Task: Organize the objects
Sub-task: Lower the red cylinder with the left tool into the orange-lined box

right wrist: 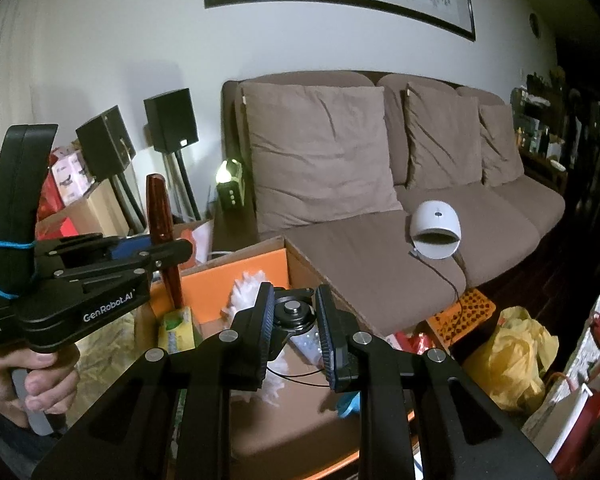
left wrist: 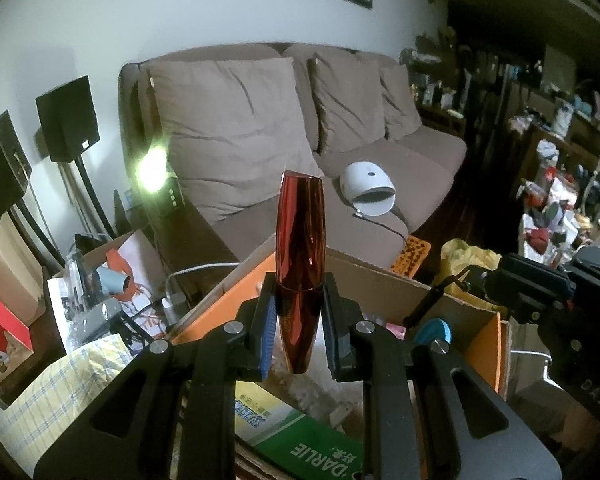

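A glossy red tapered tube (left wrist: 300, 256) stands upright in my left gripper (left wrist: 299, 320), whose blue-padded jaws are shut on its lower half. The right wrist view shows the same tube (right wrist: 160, 216) in that gripper (right wrist: 168, 254), held by a person's hand (right wrist: 32, 384). My right gripper (right wrist: 296, 328) is shut on a small black round object with a metal stud (right wrist: 294, 312); a thin black cord loops beneath it. Both grippers hover over an open cardboard box with orange flaps (right wrist: 240, 276). In the left wrist view the right gripper (left wrist: 452, 284) sits at the right.
In the box lie a white fluffy item (right wrist: 252, 292), a green-yellow packet (right wrist: 178, 326) and a blue piece (right wrist: 348, 408). Behind stands a brown sofa (right wrist: 380, 264) with a white domed lamp device (right wrist: 436, 228). Speakers (right wrist: 172, 120), a yellow bag (right wrist: 512, 356) and clutter surround.
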A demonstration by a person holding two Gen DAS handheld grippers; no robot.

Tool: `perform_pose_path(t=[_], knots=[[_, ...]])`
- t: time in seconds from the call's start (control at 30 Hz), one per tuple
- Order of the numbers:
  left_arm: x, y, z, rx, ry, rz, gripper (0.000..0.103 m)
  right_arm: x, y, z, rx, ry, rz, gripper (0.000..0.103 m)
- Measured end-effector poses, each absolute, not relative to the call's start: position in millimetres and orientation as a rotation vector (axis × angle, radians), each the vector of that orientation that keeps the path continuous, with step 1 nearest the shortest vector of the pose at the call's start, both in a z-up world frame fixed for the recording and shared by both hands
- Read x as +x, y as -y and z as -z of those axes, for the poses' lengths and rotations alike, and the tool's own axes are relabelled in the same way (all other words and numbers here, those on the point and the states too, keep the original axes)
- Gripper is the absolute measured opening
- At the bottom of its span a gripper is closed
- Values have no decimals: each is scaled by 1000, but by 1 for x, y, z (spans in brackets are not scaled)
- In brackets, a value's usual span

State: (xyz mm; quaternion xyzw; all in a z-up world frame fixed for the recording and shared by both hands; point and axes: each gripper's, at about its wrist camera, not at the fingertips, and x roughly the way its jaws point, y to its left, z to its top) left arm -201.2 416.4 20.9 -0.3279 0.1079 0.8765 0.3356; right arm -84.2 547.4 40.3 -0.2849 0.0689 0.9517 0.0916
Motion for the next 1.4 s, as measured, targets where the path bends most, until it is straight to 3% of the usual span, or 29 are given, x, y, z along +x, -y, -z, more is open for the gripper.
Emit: perform_pose_path(t=[1.4], knots=[[-234, -432, 34, -1045, -283, -2167, 19, -107, -550, -9, -930, -248, -2809, 21]])
